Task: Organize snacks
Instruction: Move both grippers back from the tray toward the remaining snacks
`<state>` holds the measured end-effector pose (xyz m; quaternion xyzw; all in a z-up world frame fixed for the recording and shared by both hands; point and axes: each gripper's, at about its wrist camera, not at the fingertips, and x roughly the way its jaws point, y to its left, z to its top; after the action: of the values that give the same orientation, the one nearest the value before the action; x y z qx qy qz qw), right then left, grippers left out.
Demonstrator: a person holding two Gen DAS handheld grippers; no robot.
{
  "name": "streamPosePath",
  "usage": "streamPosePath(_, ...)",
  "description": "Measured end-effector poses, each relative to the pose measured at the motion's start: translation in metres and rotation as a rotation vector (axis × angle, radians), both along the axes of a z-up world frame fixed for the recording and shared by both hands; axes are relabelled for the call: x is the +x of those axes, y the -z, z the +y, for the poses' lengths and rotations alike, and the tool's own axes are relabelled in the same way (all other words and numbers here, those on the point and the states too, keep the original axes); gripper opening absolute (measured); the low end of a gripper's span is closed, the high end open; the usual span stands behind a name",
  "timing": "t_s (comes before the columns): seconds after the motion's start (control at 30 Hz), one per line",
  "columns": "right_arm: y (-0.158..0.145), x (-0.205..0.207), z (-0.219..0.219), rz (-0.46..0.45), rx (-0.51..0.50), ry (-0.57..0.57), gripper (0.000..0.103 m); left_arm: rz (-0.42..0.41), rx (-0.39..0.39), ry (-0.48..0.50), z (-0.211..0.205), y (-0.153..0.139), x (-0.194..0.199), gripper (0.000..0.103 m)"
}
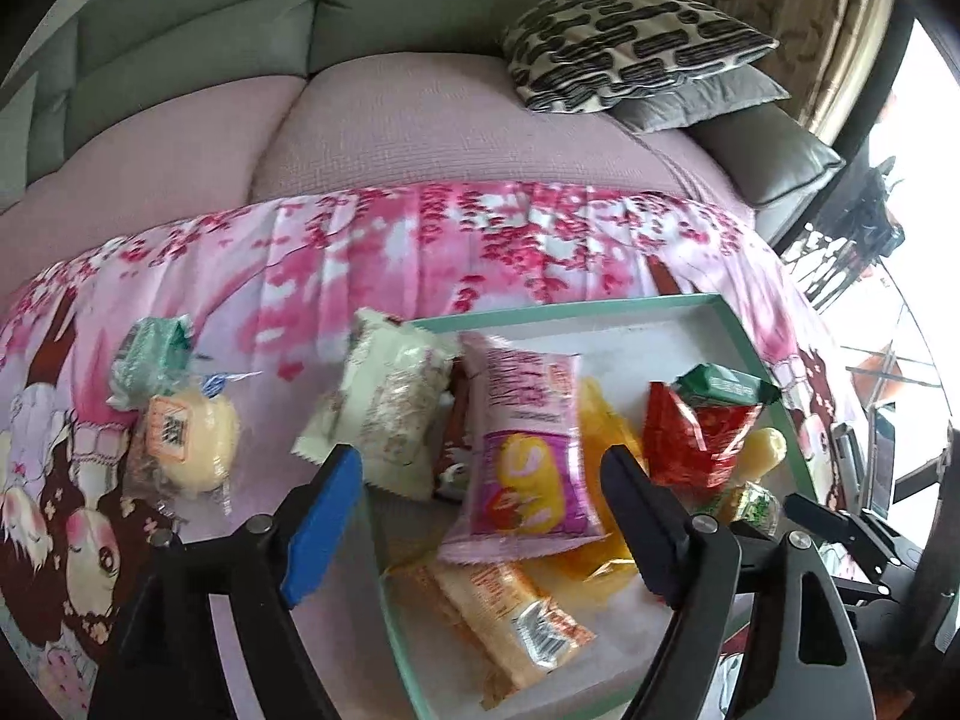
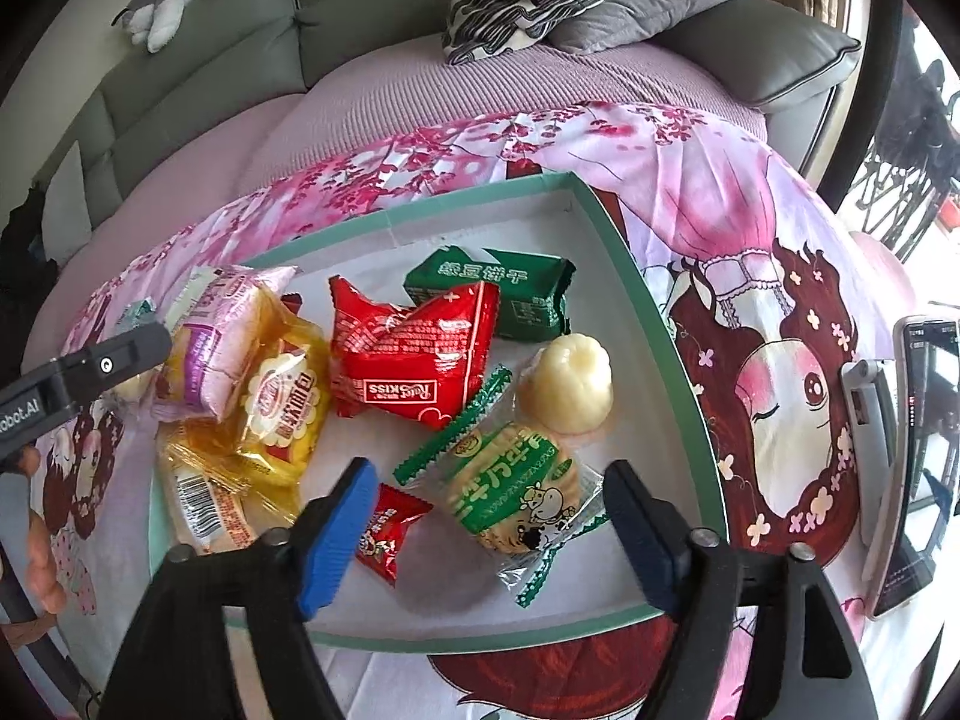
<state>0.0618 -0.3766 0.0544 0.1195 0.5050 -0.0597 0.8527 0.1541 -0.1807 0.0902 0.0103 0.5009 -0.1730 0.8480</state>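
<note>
A white tray with a green rim [image 1: 570, 307] [image 2: 420, 210] lies on a pink printed cloth and holds several snacks. My left gripper [image 1: 480, 462] stands open above a pink packet [image 1: 528, 438] that rests on the pile, pads clear of it. A white packet [image 1: 384, 408] lies across the tray's left rim. Left of the tray on the cloth are a green packet [image 1: 150, 354] and a wrapped yellow cake [image 1: 192, 444]. My right gripper [image 2: 491, 471] is open over a round green cracker packet [image 2: 516, 492], not touching it, with a small red candy [image 2: 387, 531] by its left finger.
Also in the tray: a red packet [image 2: 414, 348], a dark green packet [image 2: 510, 288], a jelly cup [image 2: 567, 384], a yellow packet [image 2: 282, 402]. A phone on a stand [image 2: 912, 450] is at the right. A sofa with a patterned pillow [image 1: 630, 42] lies behind.
</note>
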Motion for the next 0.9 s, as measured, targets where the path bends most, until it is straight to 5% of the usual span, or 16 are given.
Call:
streamPosePath(0.17, -0.004, 0.0, 0.005, -0.004, -0.005, 0.0, 0.081, -0.007, 0.016, -0.062, 0.022, 0.001, 0.0, 0.084)
streamPosePath(0.23, -0.006, 0.001, 0.008, -0.006, -0.002, -0.003, 0.083, -0.042, 0.044, -0.096, 0.031, 0.0, 0.0, 0.092)
streamPosePath(0.43, -0.014, 0.004, 0.017, -0.026, -0.008, 0.0, 0.099, -0.136, 0.12, -0.166, 0.055, -0.003, 0.0, 0.099)
streamPosePath(0.9, -0.024, 0.017, 0.05, -0.049, -0.03, -0.017, 0.103, -0.174, 0.054, -0.277, 0.117, -0.006, 0.004, 0.099)
